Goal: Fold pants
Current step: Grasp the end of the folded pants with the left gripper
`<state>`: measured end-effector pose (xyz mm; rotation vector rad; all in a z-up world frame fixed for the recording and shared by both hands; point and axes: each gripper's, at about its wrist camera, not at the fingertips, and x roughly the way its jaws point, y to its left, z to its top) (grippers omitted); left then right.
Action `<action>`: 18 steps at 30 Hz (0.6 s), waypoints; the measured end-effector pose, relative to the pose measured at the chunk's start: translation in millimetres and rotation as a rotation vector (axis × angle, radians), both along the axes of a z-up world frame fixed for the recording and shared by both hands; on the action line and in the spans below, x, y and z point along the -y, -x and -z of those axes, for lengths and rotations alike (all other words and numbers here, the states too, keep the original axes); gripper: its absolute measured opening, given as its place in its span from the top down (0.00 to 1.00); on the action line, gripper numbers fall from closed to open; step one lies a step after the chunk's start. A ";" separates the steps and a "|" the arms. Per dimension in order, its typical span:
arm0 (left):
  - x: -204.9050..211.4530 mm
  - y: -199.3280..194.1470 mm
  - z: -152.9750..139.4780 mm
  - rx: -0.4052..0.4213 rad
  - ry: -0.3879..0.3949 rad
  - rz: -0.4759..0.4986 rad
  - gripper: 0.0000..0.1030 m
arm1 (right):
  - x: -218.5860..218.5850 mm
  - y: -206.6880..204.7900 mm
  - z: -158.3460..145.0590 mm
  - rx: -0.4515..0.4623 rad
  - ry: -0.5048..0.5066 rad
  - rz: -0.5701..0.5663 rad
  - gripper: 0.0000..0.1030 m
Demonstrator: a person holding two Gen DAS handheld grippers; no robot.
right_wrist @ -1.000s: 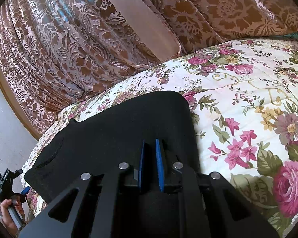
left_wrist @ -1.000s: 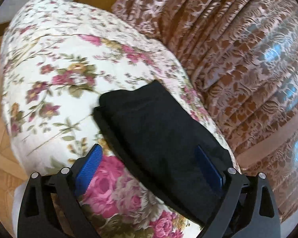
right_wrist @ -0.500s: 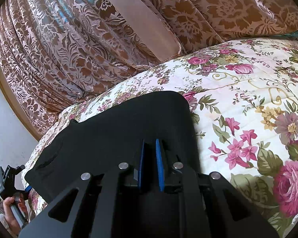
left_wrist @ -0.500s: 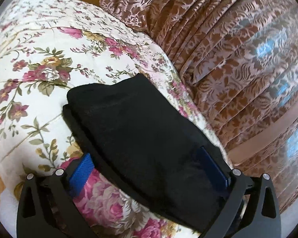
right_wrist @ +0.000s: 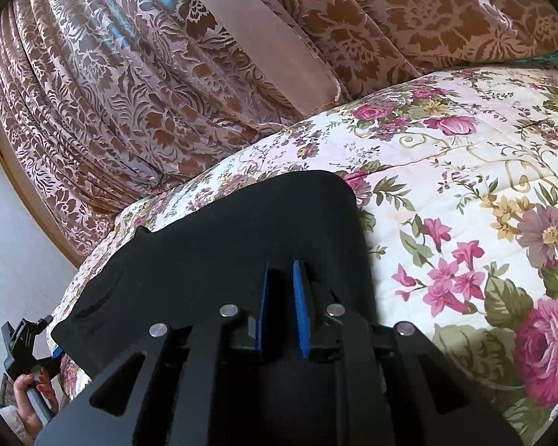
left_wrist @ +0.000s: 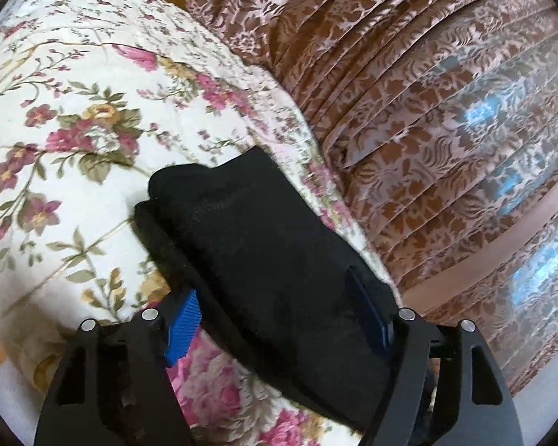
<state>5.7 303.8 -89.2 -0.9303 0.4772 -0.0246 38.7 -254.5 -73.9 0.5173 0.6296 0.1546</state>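
1. Background: pleated curtain (left_wrist: 446, 119), brown floral pattern on pale pink, hanging behind and beside the bed; daylight shows through it as blue patches.
2. Surface: quilted bedspread (left_wrist: 67, 119), cream with pink roses and green leaves, covering the bed across both views.
3. Task item: black pants (left_wrist: 264, 245), folded into a compact, thick rectangular stack of several layers. It lies on the bedspread near the edge closest to the curtain. The fabric is matte and plain; a faint stitched seam crosses the upper layer, and the far corners are rounded.
4. Right gripper (right_wrist: 282, 306): black frame with blue pads, jaws nearly pressed together, pinching a fold of the pants at the near edge.
5. Left gripper (left_wrist: 279, 319): jaws have just been closing and straddle the width of the stack. The right pad lies against the cloth; the left pad stands beside the lower layer, contact uncertain.
6. A hand (right_wrist: 31, 396) grips the left gripper's handle.
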 end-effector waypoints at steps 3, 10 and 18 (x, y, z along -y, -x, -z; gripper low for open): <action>-2.0 -6.9 -0.2 -0.002 0.015 -0.009 0.32 | 0.8 0.5 0.5 0.001 -0.002 0.000 0.87; -6.8 -12.6 8.3 -0.088 0.012 -0.078 0.75 | 0.6 0.3 0.4 0.001 -0.003 0.000 0.86; 3.1 -17.3 -27.8 -0.015 -0.048 -0.048 0.85 | 1.6 1.0 1.0 0.002 -0.005 0.002 0.86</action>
